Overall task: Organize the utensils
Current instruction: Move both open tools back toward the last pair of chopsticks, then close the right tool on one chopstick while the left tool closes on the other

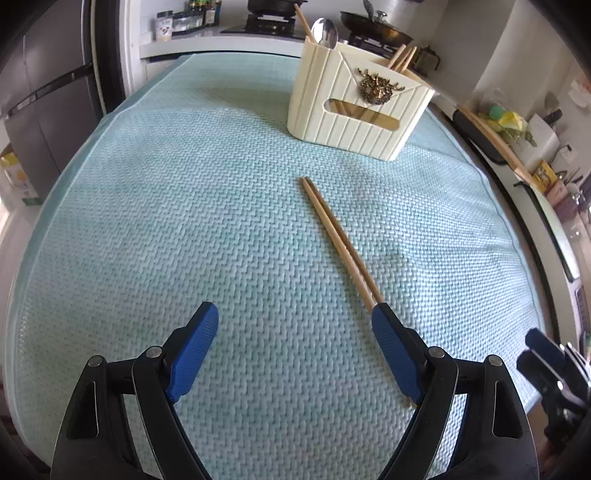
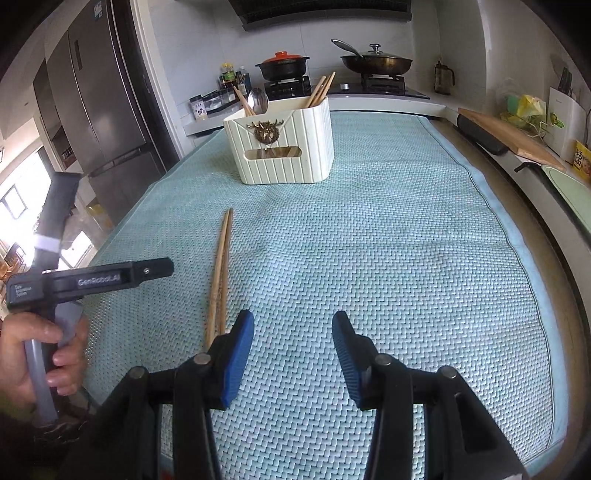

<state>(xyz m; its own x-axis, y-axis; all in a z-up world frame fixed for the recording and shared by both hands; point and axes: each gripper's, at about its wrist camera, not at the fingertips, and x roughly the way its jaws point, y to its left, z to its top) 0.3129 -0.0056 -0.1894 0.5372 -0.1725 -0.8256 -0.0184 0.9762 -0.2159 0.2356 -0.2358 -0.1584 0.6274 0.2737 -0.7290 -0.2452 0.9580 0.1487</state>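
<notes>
A pair of wooden chopsticks (image 1: 338, 240) lies on the light blue mat (image 1: 184, 221), running toward the cream utensil holder (image 1: 354, 107). The holder has a brass emblem and holds a spoon (image 1: 325, 32) and more chopsticks. My left gripper (image 1: 295, 321) is open and empty; the near ends of the chopsticks pass behind its right finger. In the right wrist view the chopsticks (image 2: 221, 269) lie just left of my right gripper (image 2: 293, 325), which is open and empty. The holder (image 2: 284, 144) stands at the far middle of the mat.
The left gripper body and the hand holding it (image 2: 48, 306) show at the left in the right wrist view. A stove with a pot (image 2: 282, 66) and pan (image 2: 375, 61) is behind the mat. A cutting board (image 2: 509, 138) lies at the right. A fridge (image 2: 107, 110) stands left.
</notes>
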